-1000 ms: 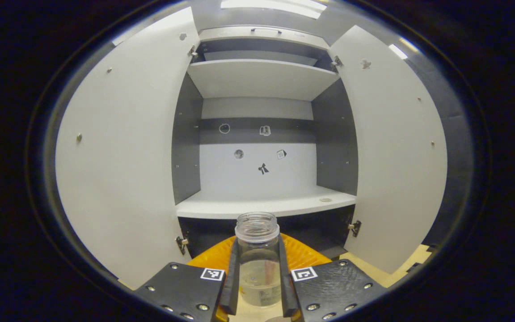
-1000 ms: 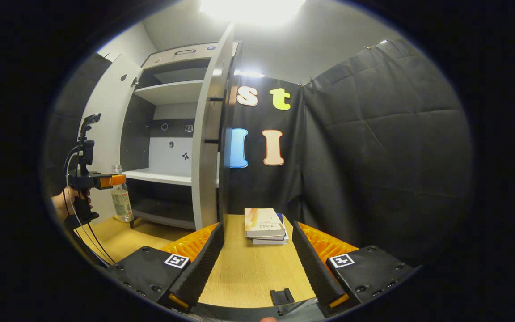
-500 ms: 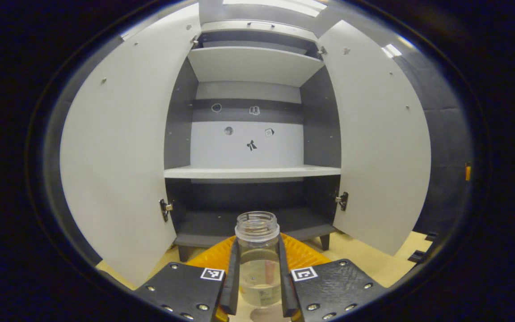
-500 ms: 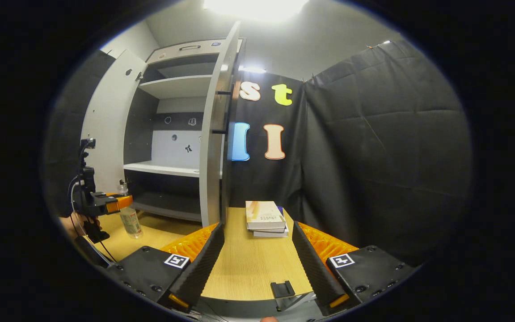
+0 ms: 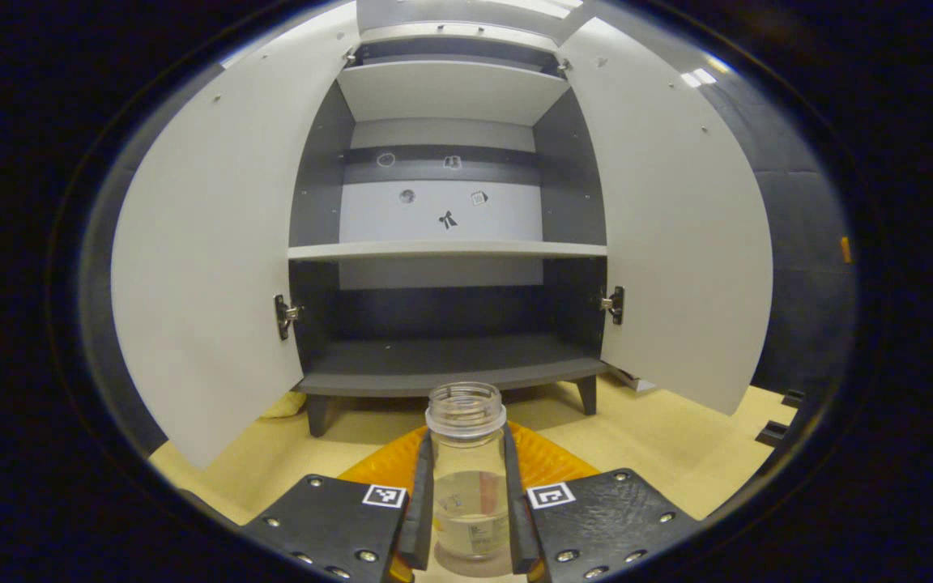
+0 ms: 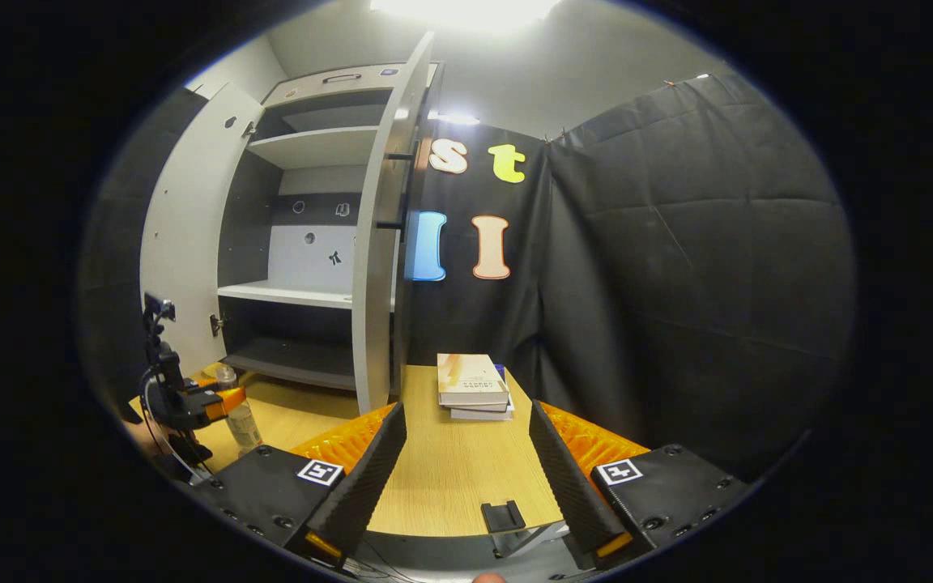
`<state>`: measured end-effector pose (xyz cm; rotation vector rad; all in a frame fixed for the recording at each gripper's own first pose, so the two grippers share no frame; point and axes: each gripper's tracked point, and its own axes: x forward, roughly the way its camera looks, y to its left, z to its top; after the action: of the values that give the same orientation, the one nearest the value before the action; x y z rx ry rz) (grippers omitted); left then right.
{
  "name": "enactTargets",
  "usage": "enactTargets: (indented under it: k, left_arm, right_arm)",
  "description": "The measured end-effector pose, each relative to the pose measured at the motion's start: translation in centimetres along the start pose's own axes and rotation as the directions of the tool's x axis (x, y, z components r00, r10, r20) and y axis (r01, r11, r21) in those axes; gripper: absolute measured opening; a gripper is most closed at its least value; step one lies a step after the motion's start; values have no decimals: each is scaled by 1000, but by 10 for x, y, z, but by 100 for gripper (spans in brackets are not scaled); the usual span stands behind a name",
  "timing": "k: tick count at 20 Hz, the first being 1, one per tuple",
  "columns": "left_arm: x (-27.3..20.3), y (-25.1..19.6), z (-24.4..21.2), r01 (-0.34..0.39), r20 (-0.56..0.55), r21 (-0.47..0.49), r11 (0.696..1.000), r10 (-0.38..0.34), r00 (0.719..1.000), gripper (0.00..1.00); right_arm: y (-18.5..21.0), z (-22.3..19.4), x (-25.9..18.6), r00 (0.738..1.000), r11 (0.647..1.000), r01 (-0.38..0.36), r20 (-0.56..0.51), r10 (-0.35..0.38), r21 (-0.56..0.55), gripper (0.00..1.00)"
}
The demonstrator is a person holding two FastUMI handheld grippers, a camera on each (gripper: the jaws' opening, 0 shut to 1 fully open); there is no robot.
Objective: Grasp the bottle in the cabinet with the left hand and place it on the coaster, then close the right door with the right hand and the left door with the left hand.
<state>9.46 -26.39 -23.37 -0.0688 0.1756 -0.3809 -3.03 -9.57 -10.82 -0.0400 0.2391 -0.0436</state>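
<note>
Bottle, clear and uncapped, stood upright between the two fingers of the left claw, both pressing on its sides, low over the wooden desk in front of the cabinet. Whether its base touched the desk could not be told. Both cabinet doors stood wide open, the left door and the right door. In the right gripper view, the right claw was spread open and empty over the desk's near edge, with stacked books near the far edge and a small black clip between its fingers.
</note>
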Motion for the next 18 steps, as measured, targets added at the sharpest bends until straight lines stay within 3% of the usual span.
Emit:
enactTargets:
  k: [5,9,11,12,18]
  left_arm:
    - [-5,-3,-12,-18,-10,-11,1000,18,1000,41]
    - [-9,-4,-13,-26,-26,-24,999,25,999,49]
    - [-15,-2,-9,-41,-26,-15,999,41,999,76]
    - [-19,-3,-3,-41,-17,-14,999,41,999,85]
    - [-40,-8,53,-22,11,1,1000,22,1000,85]
  right_arm:
    - [-3,3,4,1000,1000,4,-2,-4,9,95]
    - [1,8,7,1000,1000,-10,7,9,13,98]
    - [1,11,10,1000,1000,-15,13,15,16,98]
    - [1,15,12,1000,1000,-18,17,17,21,98]
    - [-4,51,27,998,996,-44,52,40,71,98]
